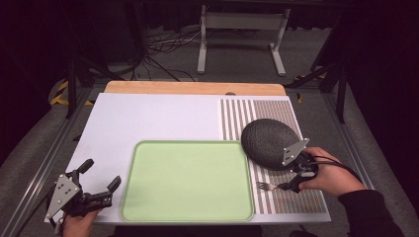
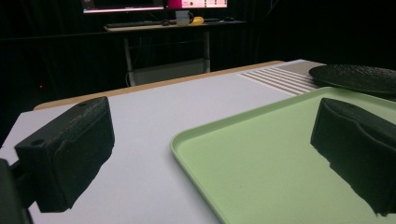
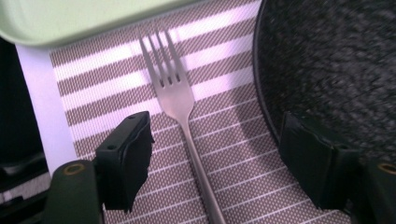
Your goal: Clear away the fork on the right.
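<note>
Your surface (image 1: 163,116) carries a green tray (image 1: 188,180) at its near edge and a dark plate (image 1: 269,143) toward the right edge. Your left gripper (image 1: 101,180) has its jaws spread by the near-left corner; your right gripper (image 3: 215,154) straddles the fork (image 3: 180,100) on the striped mat (image 1: 281,195), jaws apart, not touching it

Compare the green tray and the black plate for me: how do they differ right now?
The green tray is a rounded rectangle, smooth and pale; the black plate is round, dark and rough-textured. The tray lies on the white table surface, the plate on the striped mat. Both lie flat and hold nothing.
</note>
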